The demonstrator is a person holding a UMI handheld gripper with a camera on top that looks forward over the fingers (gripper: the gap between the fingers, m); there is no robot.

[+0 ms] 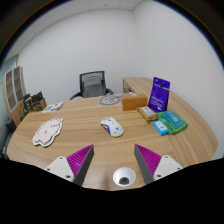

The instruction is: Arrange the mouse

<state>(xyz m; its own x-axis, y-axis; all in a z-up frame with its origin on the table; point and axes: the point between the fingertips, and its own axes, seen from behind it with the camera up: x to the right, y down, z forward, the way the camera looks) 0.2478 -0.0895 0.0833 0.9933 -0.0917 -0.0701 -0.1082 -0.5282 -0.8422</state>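
Tool open; white mouse lies beyond on desk.

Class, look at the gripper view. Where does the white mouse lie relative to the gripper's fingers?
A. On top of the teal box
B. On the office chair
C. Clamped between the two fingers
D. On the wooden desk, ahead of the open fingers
D: the white mouse rests on the wooden desk, untouched, beyond the open gripper.

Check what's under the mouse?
The mouse sits directly on the bare wooden table, beyond the open gripper. No mat shows around it. The patch beneath its body is covered.
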